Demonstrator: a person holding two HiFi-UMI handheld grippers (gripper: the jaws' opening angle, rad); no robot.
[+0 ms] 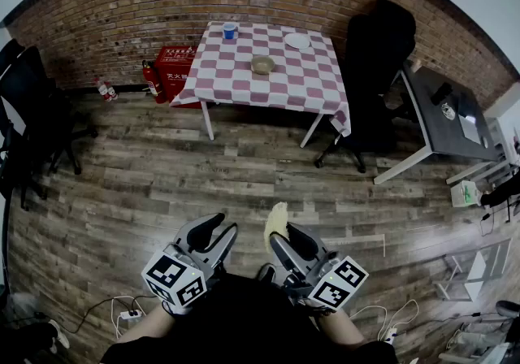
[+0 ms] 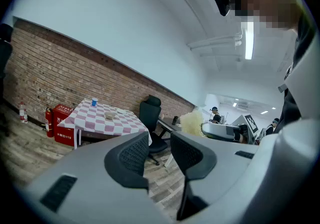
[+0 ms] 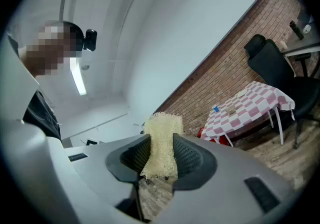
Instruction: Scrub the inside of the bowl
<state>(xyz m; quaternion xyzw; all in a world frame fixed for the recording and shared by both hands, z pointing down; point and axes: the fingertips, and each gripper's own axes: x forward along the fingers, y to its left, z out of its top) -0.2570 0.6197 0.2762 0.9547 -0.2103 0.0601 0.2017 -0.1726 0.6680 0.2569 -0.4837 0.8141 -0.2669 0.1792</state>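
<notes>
Bowl on checkered table far across room, right gripper clamped on pale scrub pad, left gripper part open, empty, both well apart from table

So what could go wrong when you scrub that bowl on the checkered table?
1. The bowl sits loose on the table; the left gripper is open and empty, so scrubbing might shove the bowl along.
2. The right gripper pinches only part of the floppy scrub pad, which could slip out under pressure.
3. The cup and plate on that table could get bumped.
</notes>
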